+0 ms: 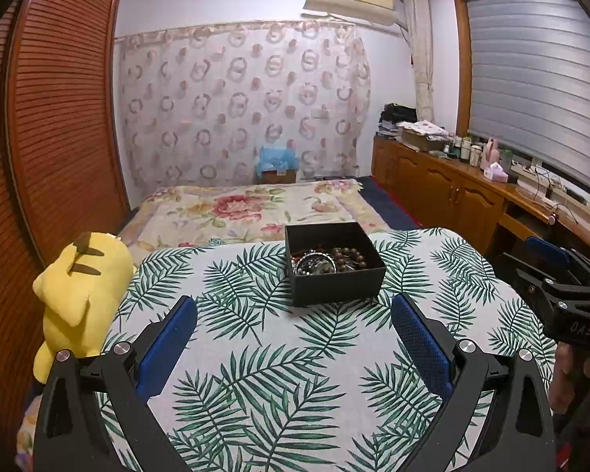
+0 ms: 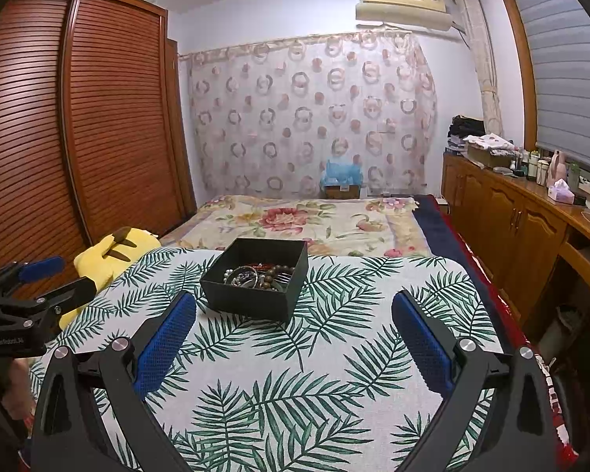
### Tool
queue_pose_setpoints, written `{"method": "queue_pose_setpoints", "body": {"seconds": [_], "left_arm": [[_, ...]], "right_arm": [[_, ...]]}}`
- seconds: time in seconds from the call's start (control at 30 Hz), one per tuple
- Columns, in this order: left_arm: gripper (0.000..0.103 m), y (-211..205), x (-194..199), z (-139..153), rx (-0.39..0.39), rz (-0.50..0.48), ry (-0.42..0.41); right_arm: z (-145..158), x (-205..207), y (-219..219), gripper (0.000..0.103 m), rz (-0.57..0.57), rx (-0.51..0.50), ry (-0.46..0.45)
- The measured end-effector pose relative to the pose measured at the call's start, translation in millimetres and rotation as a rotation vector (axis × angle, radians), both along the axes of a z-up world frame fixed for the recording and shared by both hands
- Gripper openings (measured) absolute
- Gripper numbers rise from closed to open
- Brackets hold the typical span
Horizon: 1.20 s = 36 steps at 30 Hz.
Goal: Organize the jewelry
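Note:
A black open box (image 1: 336, 284) stands on the leaf-print table (image 1: 263, 373) near its far edge. It holds a heap of jewelry (image 1: 326, 261): brown bead bracelets, a silver bangle, other strands. My left gripper (image 1: 294, 310) is open and empty, just short of the box. In the right wrist view the box (image 2: 255, 295) with the jewelry (image 2: 260, 275) sits ahead and slightly left. My right gripper (image 2: 294, 306) is open and empty, near the box's front right corner. Each gripper also shows in the other's view, the right one (image 1: 562, 275) and the left one (image 2: 31, 279).
A yellow plush toy (image 1: 78, 295) lies at the table's left edge. A bed with a floral cover (image 1: 247, 208) lies behind the table. A wooden wardrobe (image 2: 78, 118) stands on the left, a wooden cabinet with bottles (image 2: 531, 204) on the right.

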<state>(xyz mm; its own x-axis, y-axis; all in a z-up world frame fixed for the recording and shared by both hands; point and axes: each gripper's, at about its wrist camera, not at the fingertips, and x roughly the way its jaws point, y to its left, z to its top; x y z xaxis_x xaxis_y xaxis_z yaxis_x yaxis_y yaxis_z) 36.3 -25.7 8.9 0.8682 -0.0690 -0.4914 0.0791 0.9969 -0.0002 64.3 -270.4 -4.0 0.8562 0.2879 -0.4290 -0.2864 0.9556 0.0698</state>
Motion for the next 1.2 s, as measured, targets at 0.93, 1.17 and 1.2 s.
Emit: {"method": "queue_pose_setpoints", "body": {"seconds": [0.93,1.17,1.2], "left_arm": [[0.095,0.7,-1.5,1.2,-0.001,-0.001,-0.003],[0.095,-0.1,-1.3,2.4,-0.002,0.001,-0.002],[0.095,0.0,-1.5,2.3,-0.002,0.001,-0.002]], "right_arm": [[0.5,-0.1,-0.5,0.101,0.000,0.002,-0.001],[0.7,0.7,1.9,0.101,0.000,0.004,0.000],[0.7,0.7,1.5,0.101,0.000,0.004,0.000]]}}
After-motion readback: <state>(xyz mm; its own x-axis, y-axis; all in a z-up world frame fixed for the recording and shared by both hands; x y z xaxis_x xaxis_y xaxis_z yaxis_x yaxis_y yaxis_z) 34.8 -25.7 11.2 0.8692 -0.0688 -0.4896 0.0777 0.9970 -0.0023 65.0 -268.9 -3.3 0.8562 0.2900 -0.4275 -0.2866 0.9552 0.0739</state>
